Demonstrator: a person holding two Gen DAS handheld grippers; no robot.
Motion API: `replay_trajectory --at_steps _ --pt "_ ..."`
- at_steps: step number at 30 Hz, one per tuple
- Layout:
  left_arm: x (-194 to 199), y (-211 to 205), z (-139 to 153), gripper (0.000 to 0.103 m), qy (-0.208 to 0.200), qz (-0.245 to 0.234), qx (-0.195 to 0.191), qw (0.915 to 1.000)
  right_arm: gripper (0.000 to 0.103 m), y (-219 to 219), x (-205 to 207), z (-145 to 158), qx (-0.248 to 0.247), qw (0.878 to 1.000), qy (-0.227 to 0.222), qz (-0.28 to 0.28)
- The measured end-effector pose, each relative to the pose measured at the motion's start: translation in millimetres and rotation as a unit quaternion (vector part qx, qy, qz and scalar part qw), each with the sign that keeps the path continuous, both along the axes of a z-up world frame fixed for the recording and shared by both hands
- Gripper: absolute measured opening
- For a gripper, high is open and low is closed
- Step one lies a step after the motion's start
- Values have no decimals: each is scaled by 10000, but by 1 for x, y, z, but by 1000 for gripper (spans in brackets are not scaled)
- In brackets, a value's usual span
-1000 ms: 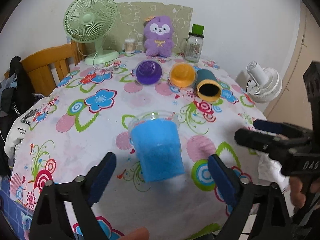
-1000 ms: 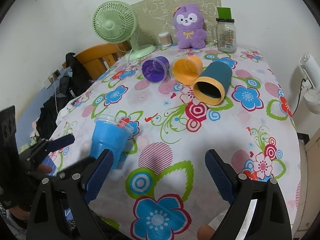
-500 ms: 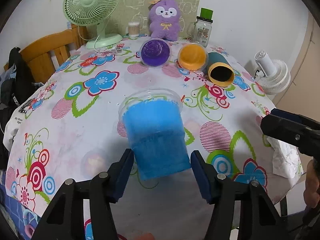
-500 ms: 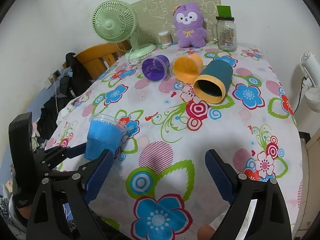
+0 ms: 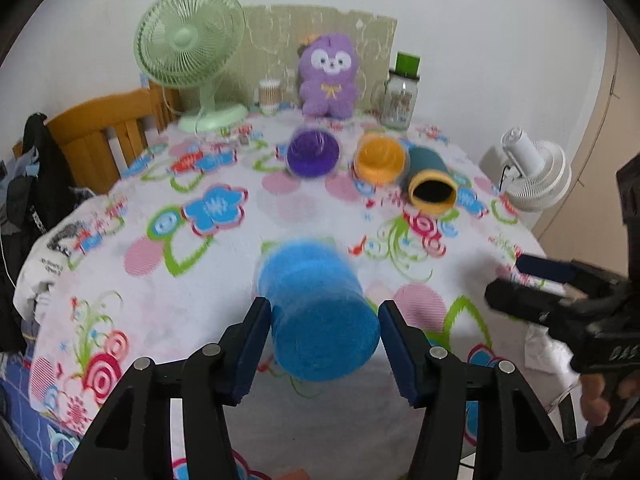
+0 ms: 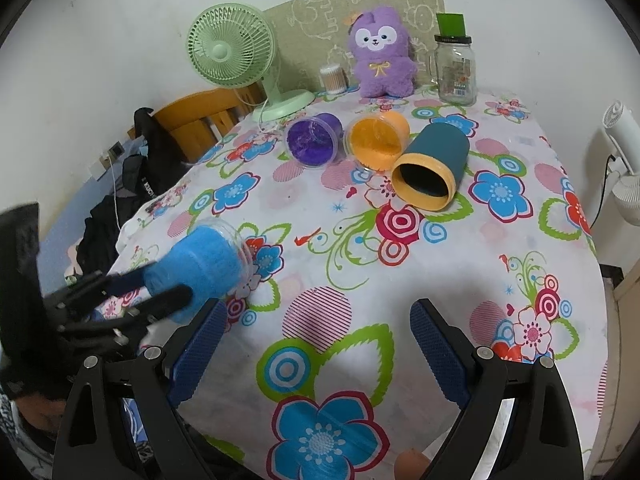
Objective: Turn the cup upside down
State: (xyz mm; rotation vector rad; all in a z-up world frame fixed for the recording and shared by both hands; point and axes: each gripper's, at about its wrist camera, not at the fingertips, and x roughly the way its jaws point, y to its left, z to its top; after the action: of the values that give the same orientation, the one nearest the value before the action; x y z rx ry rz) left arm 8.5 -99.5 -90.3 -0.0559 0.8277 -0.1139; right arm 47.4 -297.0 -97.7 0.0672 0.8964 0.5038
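A blue cup [image 5: 316,304] with a clear rim is held between the pads of my left gripper [image 5: 324,344]. It is lifted off the floral tablecloth and tipped forward, base toward the camera and rim pointing away and down. It also shows in the right wrist view [image 6: 204,268], tilted, with the left gripper [image 6: 132,296] shut on it. My right gripper [image 6: 316,356] is open and empty above the near edge of the table; it appears at the right of the left wrist view [image 5: 540,284].
On the table [image 6: 360,248] a purple cup [image 6: 314,140], an orange cup [image 6: 376,138] and a teal cup with a yellow rim [image 6: 432,168] lie on their sides. Behind stand a green fan [image 6: 232,52], a purple plush toy [image 6: 382,52] and a glass jar [image 6: 456,68]. A wooden chair [image 5: 108,136] is at left.
My left gripper closed on the blue cup, lifted it and is tipping it forward, rim away. My right gripper has stayed open in place.
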Motion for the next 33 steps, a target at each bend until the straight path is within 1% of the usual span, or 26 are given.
replay_trajectory --at_steps 2,17,25,30,33 --pt "1 1 7 57 -86 4 17 10000 94 2 -1 1 2 10000 -13 22" --pt "0 1 24 57 -253 -91 32 9996 94 14 -4 3 -38 9999 -44 148" --pt "9 2 18 57 -136 -58 -13 9999 94 18 -2 2 -72 9999 0 148" --pt "16 5 9 57 27 -27 -66 10000 94 19 0 -1 -91 9999 25 143" --pt "17 6 9 59 39 -42 -83 9999 94 20 2 -1 -95 9999 37 135"
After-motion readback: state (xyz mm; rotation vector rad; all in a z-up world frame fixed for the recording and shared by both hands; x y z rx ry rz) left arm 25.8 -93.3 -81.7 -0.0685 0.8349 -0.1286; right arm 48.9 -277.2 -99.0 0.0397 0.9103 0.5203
